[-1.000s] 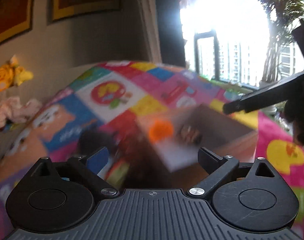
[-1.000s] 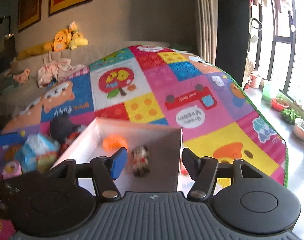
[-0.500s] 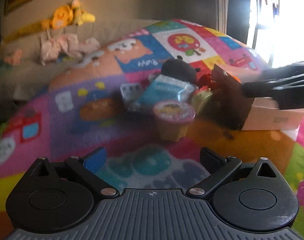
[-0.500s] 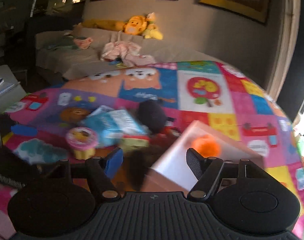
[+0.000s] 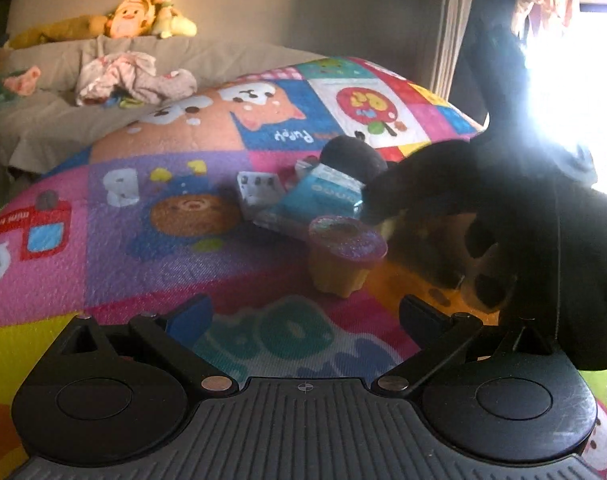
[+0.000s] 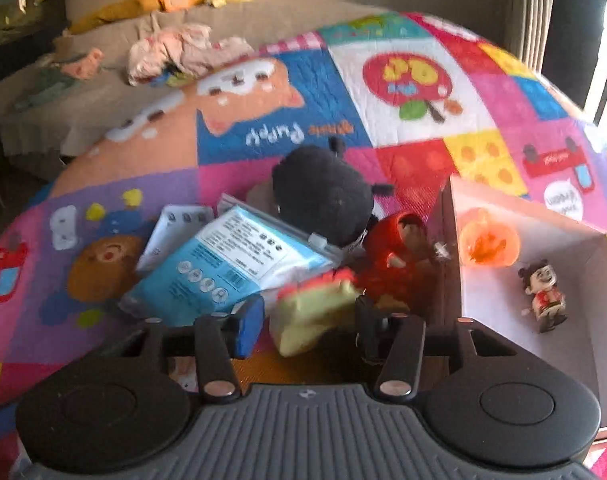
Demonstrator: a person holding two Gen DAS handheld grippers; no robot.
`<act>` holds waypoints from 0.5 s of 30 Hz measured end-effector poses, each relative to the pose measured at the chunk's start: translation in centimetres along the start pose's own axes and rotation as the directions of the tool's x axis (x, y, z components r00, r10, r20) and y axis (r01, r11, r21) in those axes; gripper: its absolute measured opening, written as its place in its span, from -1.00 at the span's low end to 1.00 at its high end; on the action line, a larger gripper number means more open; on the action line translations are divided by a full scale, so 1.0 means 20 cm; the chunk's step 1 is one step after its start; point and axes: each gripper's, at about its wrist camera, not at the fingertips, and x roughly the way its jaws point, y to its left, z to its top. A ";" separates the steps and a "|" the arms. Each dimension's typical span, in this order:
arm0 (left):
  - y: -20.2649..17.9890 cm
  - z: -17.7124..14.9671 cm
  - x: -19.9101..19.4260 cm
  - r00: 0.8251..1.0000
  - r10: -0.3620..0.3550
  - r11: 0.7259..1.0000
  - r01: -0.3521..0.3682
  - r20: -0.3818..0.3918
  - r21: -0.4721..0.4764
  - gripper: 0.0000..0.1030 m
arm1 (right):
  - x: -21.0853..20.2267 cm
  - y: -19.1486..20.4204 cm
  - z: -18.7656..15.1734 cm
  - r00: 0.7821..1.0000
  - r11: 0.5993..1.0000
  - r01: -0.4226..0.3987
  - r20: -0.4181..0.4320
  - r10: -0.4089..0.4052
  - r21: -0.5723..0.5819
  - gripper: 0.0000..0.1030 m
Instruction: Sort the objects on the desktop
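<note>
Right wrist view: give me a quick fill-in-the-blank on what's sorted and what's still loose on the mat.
The cardboard box holds an orange ball and a small ____.
The black plush lies ____ the box, on the mat.
The right gripper has its jaws around a yellow-green ____ toy.
The left gripper is ____ and holds nothing.

Missing words: figurine; outside; soft; open
</note>
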 end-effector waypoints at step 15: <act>0.04 0.00 0.01 0.999 -0.028 0.997 0.027 -0.019 -0.066 0.98 | -0.70 -0.31 -0.46 0.956 0.953 -0.272 0.073 0.283 -0.133 -0.92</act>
